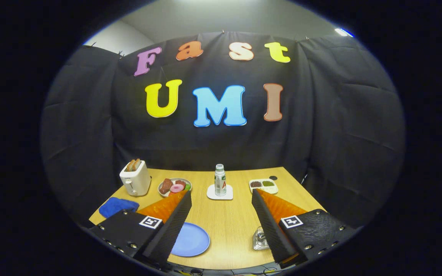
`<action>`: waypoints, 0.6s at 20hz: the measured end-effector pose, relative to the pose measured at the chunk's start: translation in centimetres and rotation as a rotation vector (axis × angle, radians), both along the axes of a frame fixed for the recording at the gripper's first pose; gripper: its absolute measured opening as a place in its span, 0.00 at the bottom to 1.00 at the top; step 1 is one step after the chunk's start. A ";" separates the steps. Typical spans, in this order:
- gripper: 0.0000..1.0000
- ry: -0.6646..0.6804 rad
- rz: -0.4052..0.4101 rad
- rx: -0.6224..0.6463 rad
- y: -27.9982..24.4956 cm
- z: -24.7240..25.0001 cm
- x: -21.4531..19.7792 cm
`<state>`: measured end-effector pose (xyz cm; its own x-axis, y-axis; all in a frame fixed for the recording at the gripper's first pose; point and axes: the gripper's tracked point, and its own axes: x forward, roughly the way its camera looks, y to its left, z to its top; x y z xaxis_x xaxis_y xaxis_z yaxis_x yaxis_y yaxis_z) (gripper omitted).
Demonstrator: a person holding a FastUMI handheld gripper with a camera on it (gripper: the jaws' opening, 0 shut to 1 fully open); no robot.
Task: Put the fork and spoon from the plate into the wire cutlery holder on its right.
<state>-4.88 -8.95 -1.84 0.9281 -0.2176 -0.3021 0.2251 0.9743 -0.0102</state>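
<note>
- Gripper (221, 199): two wedge-shaped fingers, orange bodies tapering toward the tips.
- Inner faces of fingers (173, 226) covered w/ black ribbed padding, fine texture.
- Each finger sits on a black mount block, matte, slightly grainy on the right one.
- White square tag w/ black pattern on top of each block.
- Small silver screws along the blocks' outer edges, several per side.
- Fingers stand wide apart.

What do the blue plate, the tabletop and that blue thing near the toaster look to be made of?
Blue plate: probably plastic or glazed ceramic, smooth with a soft sheen. Tabletop: wood or wood-look laminate, with pale grain lines. Blue thing beside the toaster: soft cloth, rumpled and matte. The open tool hovers above the table.
</note>
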 end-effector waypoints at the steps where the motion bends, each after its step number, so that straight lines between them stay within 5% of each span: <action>1: 0.97 -0.014 0.018 -0.029 0.5 0.1 0.2; 12: 0.97 -0.196 0.066 -0.099 3.8 1.2 2.1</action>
